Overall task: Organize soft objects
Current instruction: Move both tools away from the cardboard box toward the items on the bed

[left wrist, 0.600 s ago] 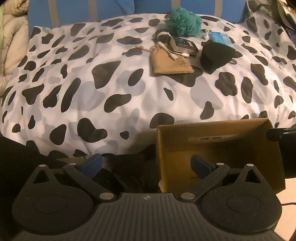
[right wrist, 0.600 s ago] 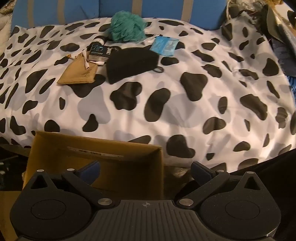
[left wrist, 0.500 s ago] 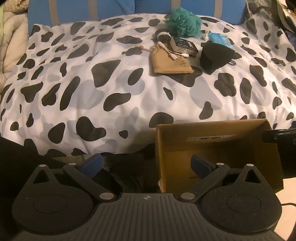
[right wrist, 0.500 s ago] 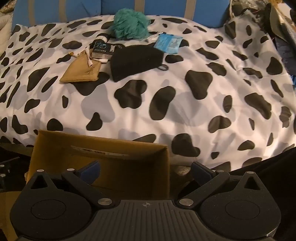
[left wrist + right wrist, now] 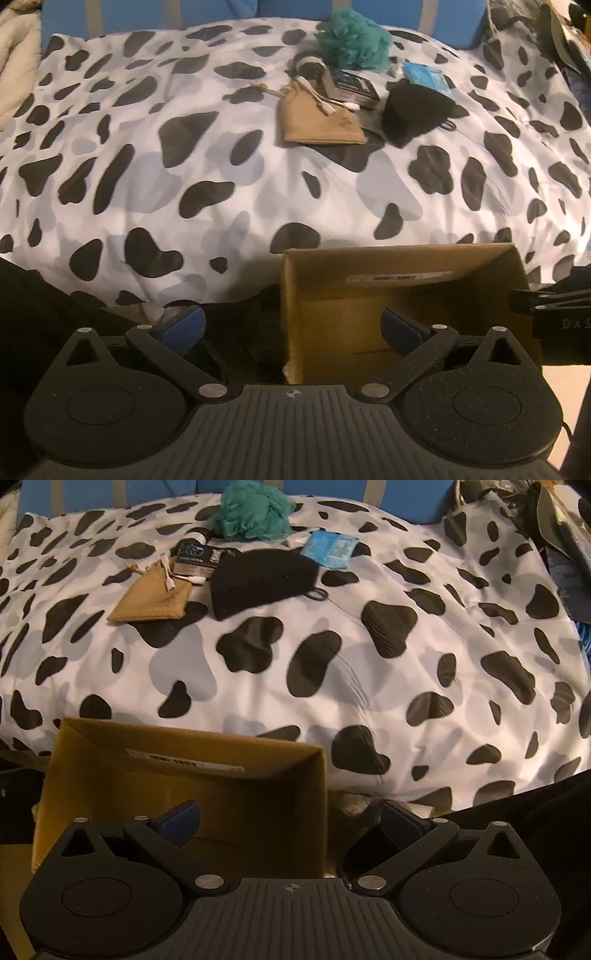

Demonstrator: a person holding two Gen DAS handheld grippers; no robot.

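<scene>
Box: the cardboard box (image 5: 402, 295) sits at the near edge of the bed (image 5: 221, 177), open side up, and what shows of its inside looks bare.
Pile: all the soft things lie well beyond the box, bunched at the far end of the bed.
Tan pouch: the pouch (image 5: 319, 118) is the nearest of the pile to the box, with a white cord across it.
Black cloth: the cloth (image 5: 262, 579) lies just right of the pouch.
Green puff: the puff (image 5: 251, 511) sits farthest from the box.
Left gripper (image 5: 293, 328): fingers spread wide, holding nothing, straddling the box's left wall.
Right gripper (image 5: 290, 818): fingers wide apart too, empty, astride the box's right wall.
Progress: by my reading nothing is packed yet; every item is left to fetch.
</scene>
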